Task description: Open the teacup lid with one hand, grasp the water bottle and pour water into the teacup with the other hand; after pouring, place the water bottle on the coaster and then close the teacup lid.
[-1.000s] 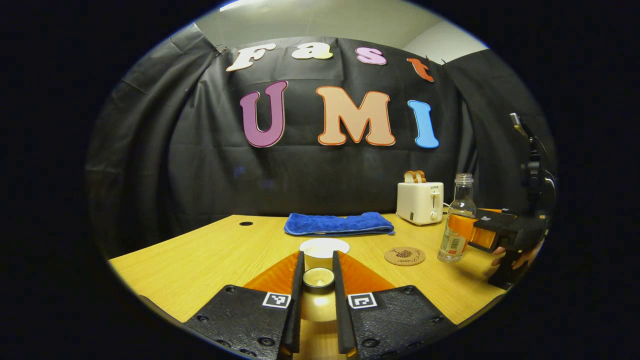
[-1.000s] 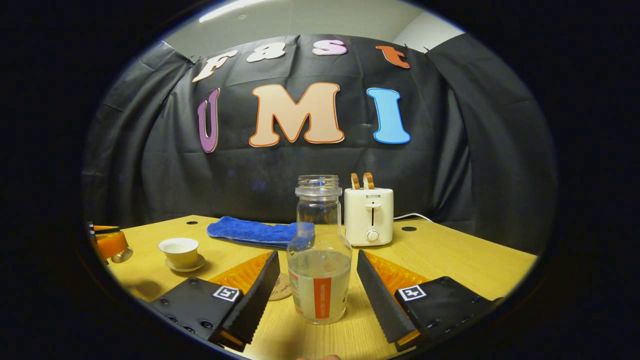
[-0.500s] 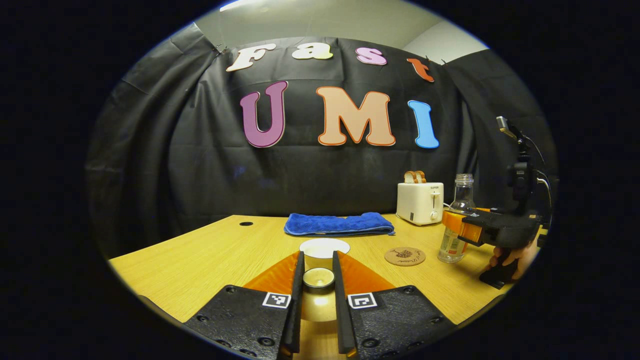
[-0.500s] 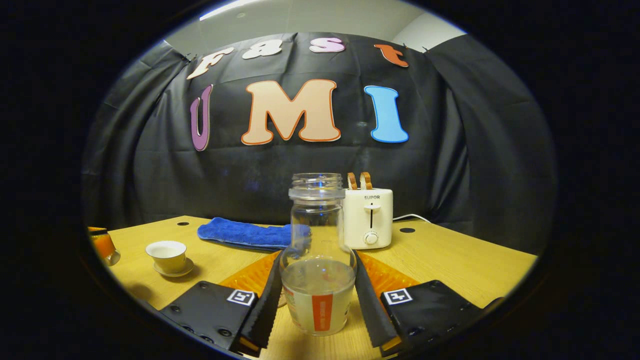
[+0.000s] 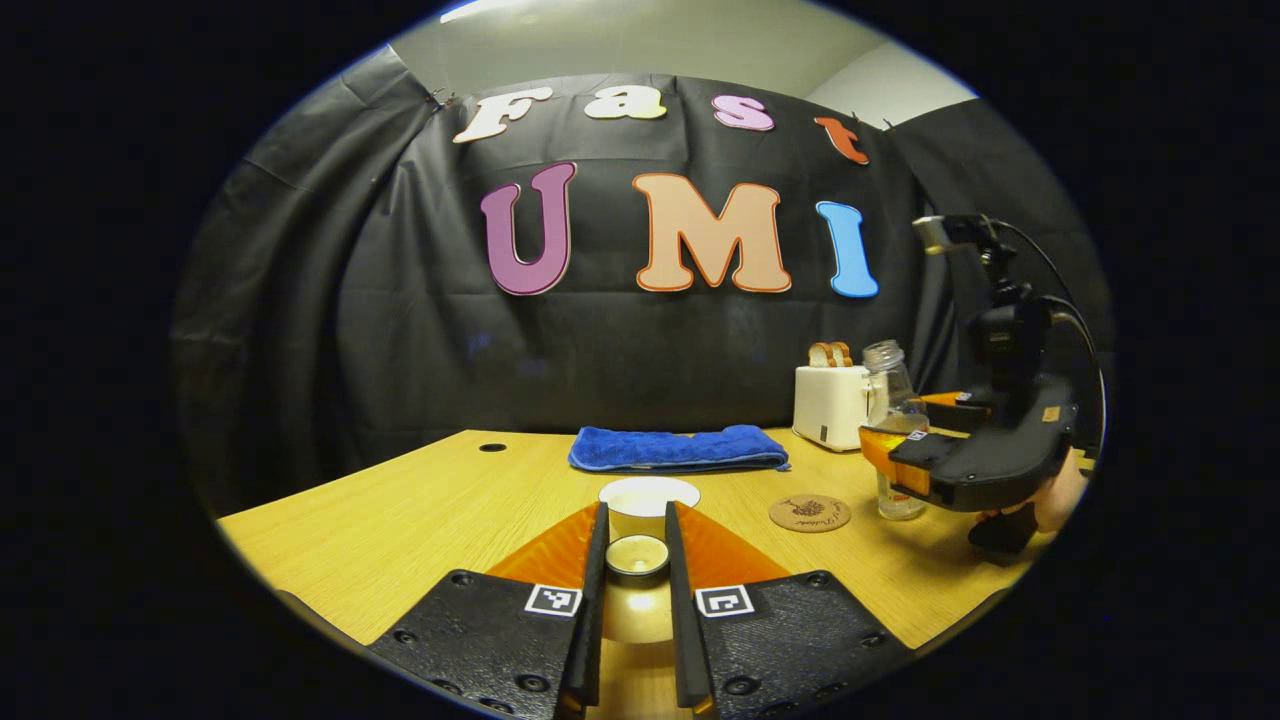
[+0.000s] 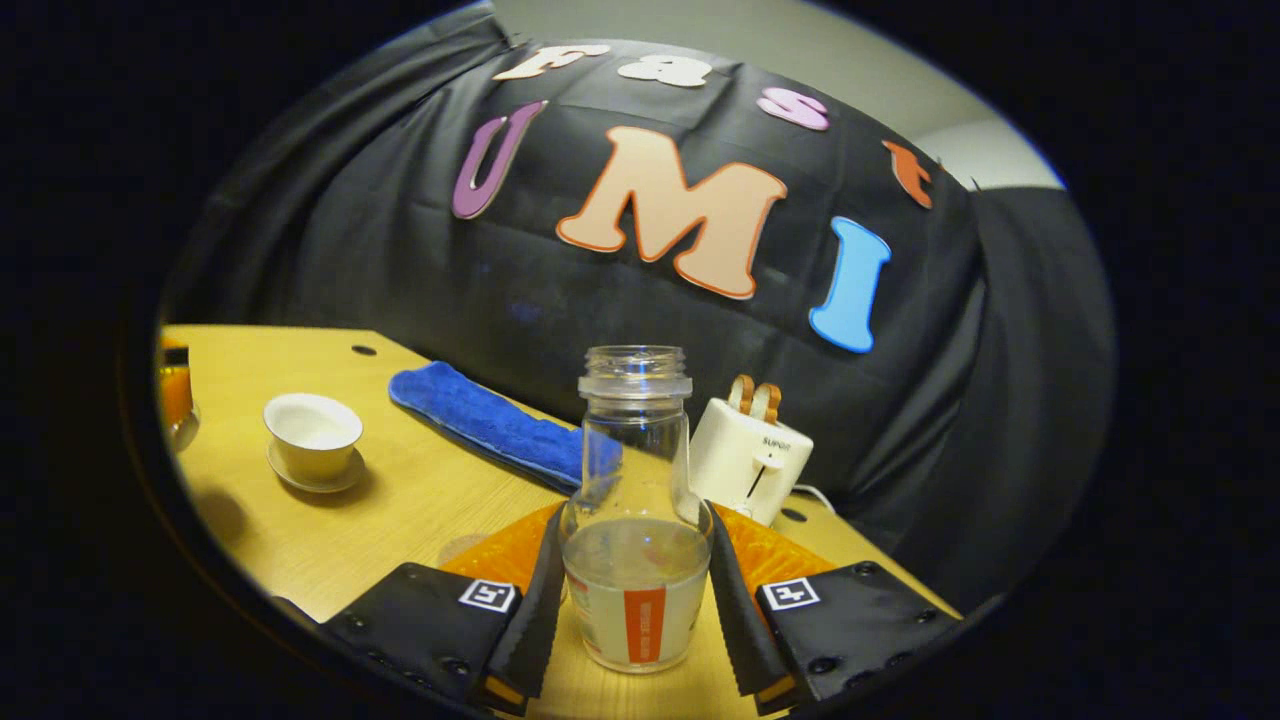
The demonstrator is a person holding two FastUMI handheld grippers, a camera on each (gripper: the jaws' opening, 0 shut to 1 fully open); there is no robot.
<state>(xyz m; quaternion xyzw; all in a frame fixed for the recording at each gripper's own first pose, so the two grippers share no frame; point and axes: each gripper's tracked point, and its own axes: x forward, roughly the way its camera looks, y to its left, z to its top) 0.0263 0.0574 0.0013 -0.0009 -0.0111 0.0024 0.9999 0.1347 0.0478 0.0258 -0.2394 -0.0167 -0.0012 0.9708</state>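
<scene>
On the one wooden table stand one teacup, one lid, one water bottle, one coaster, one blue towel and one toaster holding two bread slices.

A: What's different from a second ago?
B: The right tool has closed its fingers on the bottle; earlier they stood apart on either side.
A: And the bottle?
B: It now tilts toward the cup and appears lifted off the desk, the tool rolled with it.
</scene>
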